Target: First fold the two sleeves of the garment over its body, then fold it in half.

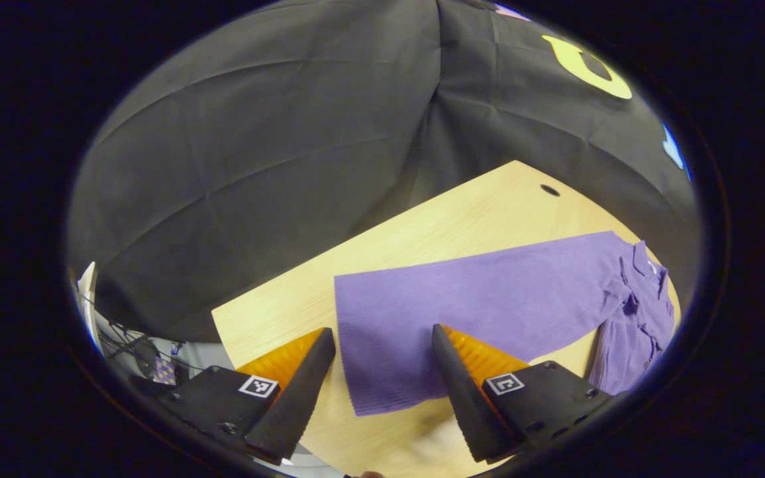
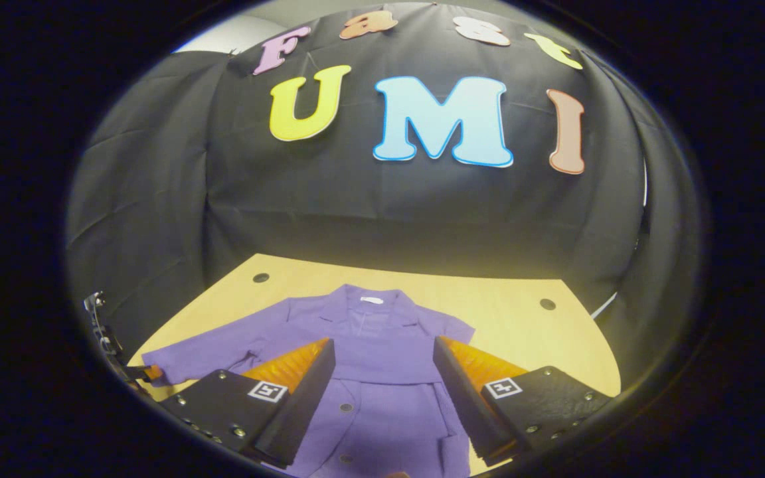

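A purple button-front garment point(image 2: 382, 411) lies flat on a light wooden table point(image 2: 528, 332), collar point(image 2: 372, 305) toward the wall. One sleeve point(image 1: 489, 299) stretches straight out over the wood, and its cuff point(image 1: 382, 385) lies just below and between the fingers of my left gripper point(image 1: 382, 332), which is open above it. A band of purple fabric point(image 2: 382, 362) crosses the chest below the collar; it looks like the other sleeve laid over the body. My right gripper point(image 2: 382, 340) hovers open over the chest with nothing in it.
The table has small round holes point(image 2: 547, 304) near its far corners. The black cloth wall point(image 2: 389, 212) hangs close behind the far edge. Cables and gear point(image 1: 150, 358) sit below the table's near corner. Bare wood point(image 1: 462, 219) runs beside the sleeve.
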Motion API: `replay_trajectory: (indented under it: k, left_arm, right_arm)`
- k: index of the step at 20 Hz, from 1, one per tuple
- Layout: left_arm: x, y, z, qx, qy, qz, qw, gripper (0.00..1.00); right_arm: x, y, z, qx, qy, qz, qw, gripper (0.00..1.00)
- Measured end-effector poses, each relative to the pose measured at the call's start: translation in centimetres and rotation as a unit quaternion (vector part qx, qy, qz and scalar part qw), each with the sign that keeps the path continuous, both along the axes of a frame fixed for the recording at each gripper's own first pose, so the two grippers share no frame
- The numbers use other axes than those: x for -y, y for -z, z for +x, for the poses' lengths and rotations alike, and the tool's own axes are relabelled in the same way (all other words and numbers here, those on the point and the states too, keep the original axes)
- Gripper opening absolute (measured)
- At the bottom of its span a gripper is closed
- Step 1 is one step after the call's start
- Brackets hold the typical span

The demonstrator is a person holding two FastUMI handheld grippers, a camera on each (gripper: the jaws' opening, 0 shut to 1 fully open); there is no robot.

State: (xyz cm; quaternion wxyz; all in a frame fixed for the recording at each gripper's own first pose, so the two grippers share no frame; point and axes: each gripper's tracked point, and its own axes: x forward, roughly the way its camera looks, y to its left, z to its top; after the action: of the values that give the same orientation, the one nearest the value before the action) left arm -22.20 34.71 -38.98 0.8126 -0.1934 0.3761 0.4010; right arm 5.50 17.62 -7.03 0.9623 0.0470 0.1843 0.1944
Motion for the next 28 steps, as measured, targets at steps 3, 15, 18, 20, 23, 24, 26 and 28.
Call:
replay_trajectory:
  k: [3,15,18,20,23,24,26,28]
  left_arm:
    - [0.2,0.2,-0.1,-0.009,0.008,0.003,1.000,0.97]
    - [0.5,0.3,1.3,0.006,0.027,-0.001,1.000,0.15]
    - [0.4,-0.2,1.7,0.023,0.019,-0.025,0.999,0.07]
    - [0.4,-0.4,1.9,0.040,-0.005,-0.058,0.997,0.07]
    - [0.1,-1.3,2.2,0.067,-0.024,-0.090,0.993,0.07]
    - [-0.1,-2.1,2.6,0.077,-0.023,-0.091,0.993,0.07]
    - [-0.3,-4.1,3.7,0.094,-0.010,-0.080,0.992,0.07]
    - [0.9,-6.8,5.5,0.126,0.013,-0.081,0.989,0.07]
  right_arm:
    - [0.0,0.1,-0.4,-0.005,-0.003,0.002,1.000,0.92]
    - [0.6,1.4,-2.0,-0.032,-0.008,0.010,0.999,0.92]
    - [1.6,1.6,-2.3,-0.036,-0.002,0.012,0.999,0.92]
    - [2.4,1.6,-2.5,-0.036,0.003,0.013,0.999,0.95]
    - [4.0,1.8,-2.7,-0.032,0.013,0.008,0.999,0.92]
    - [4.4,2.0,-2.8,-0.031,0.017,0.008,0.999,0.92]
    - [5.1,2.2,-3.0,-0.031,0.024,0.013,0.999,0.89]
    - [5.6,2.7,-3.2,-0.034,0.027,0.022,0.999,0.92]
